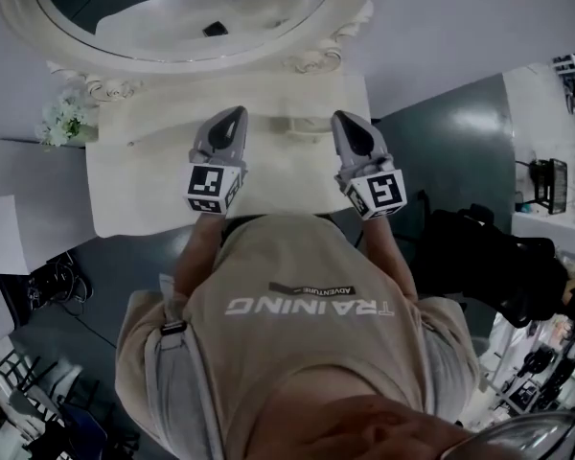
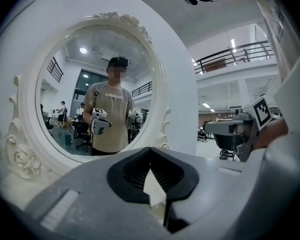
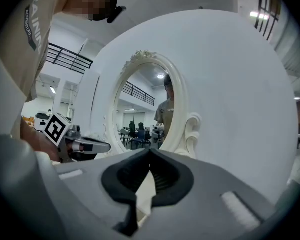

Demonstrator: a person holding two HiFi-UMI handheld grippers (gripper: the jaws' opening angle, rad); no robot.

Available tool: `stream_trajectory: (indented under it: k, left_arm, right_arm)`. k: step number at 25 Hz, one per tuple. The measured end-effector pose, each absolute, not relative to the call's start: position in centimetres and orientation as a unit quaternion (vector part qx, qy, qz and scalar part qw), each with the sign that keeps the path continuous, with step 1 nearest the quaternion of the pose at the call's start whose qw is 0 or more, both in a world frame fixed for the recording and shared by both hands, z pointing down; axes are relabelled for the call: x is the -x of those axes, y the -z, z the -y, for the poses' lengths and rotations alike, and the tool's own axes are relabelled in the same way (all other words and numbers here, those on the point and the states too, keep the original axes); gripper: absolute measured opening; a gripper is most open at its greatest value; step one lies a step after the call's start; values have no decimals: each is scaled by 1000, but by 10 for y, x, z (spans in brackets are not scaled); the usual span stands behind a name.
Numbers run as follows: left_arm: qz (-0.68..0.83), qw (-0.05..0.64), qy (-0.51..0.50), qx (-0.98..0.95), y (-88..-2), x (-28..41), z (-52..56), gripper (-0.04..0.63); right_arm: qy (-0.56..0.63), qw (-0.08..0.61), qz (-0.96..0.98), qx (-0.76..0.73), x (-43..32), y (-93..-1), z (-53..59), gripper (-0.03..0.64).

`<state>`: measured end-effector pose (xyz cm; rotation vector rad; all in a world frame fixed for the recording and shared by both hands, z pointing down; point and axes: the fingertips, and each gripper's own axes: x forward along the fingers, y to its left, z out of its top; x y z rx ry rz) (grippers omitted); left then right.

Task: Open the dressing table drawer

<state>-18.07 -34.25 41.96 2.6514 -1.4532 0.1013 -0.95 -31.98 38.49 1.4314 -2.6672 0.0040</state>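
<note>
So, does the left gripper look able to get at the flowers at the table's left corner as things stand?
Probably yes. The left gripper hovers over the table top, jaws shut; the flowers stand to its left by the mirror frame, with nothing visibly standing between.

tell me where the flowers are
In the head view the flowers sit by the table's back left corner, just left of the mirror's base.

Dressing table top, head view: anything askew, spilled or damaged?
Nothing stands out. The dressing table top shows no spill or crack, the oval mirror frame looks whole, and the flowers sit at the table's back left. The left tongs and right tongs are shut and empty.
</note>
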Motion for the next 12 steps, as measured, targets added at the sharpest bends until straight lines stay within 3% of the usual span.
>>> stream_trajectory:
  k: [12]
  left_arm:
    - [443, 69, -42, -893, -453, 158, 370, 8]
  right_arm:
    - [5, 75, 878, -472, 12, -414, 315, 3]
